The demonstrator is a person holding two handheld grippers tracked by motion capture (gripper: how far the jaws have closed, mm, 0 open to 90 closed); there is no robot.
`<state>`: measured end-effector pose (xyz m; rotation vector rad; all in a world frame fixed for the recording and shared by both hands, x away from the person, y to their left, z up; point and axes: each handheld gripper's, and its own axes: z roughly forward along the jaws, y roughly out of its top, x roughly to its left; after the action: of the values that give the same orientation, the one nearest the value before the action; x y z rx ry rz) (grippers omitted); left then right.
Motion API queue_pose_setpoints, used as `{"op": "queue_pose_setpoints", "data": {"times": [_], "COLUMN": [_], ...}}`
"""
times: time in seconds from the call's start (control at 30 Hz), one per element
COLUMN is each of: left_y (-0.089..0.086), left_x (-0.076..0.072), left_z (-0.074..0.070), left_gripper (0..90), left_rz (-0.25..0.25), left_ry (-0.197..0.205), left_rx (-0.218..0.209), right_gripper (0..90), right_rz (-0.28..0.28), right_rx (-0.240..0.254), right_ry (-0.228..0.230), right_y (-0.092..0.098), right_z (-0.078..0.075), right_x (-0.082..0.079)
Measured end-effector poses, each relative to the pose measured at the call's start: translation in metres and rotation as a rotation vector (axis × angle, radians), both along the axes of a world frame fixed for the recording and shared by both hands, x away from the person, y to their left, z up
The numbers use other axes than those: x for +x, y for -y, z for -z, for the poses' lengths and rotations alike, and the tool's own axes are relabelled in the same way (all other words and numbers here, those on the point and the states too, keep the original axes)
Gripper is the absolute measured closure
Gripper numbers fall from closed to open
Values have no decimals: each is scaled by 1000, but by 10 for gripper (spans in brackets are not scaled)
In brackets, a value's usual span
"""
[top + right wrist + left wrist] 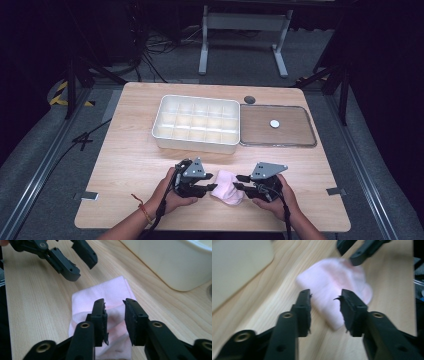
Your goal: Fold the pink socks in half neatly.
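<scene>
Pink cloth sits folded on the counter near my edge, between my two grippers. Soft, pale pink, roughly rectangular, a rounded fold at one end and creased layers on top. My left gripper is partly open, cloth edge just ahead of its tips and not pinched. My right gripper is partly open too, straddling a raised fold of the cloth; pads don't look pressed on it. White divided tray sits farther back, its lid flat beside it.
</scene>
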<state>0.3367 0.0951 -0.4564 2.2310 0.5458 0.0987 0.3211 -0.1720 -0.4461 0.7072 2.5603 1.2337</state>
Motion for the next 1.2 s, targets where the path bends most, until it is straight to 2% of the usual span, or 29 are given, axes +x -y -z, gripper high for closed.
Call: {"op": "queue_pose_setpoints", "data": {"times": [0.1, 0.13, 0.2, 0.23, 0.27, 0.33, 0.47, 0.63, 0.77, 0.87, 0.93, 1.0, 1.1, 1.2], "left_y": [2, 4, 5, 6, 7, 7, 9, 14, 14, 13, 13, 13, 13, 12], "left_x": [3, 3, 4, 4, 5, 5, 5, 3, 3, 4, 4, 3, 3, 3], "left_z": [11, 13, 15, 18, 19, 21, 24, 23, 24, 25, 25, 25, 24, 24], "left_gripper": [568, 548, 505, 485, 475, 430, 427, 552, 629, 686, 720, 752, 790, 822], "left_rz": [-5, -10, -10, -18, -17, -41, -55, -29, -17, -5, 1, 13, 18, 12], "left_ry": [-27, -51, -64, -84, -88, -92, -108, -86, -87, -101, -108, -98, -100, -101], "left_rx": [8, 0, -8, -12, -19, -7, -23, -3, -8, -19, -22, -20, -21, -25], "right_gripper": [636, 648, 661, 661, 660, 658, 654, 600, 731, 838, 873, 890, 892, 892], "right_rz": [29, 36, 30, 30, 28, 35, 32, 32, 50, 26, -5, -30, -33, -24], "right_rx": [-53, -69, -111, -122, -113, -98, -98, -103, -10, 7, -19, -58, -121, -103], "right_ry": [5, -4, -19, -25, -26, -47, -44, -18, 42, 77, 75, 72, 52, 24], "right_y": [-6, -7, -8, -8, -7, -5, -6, -5, 1, -4, -12, -20, -24, -21], "right_z": [7, 11, 19, 22, 23, 24, 24, 22, 6, 1, 3, 9, 19, 24], "right_x": [2, 3, 4, 3, 4, 5, 5, 4, 3, 1, -1, -1, 1, 4]}}
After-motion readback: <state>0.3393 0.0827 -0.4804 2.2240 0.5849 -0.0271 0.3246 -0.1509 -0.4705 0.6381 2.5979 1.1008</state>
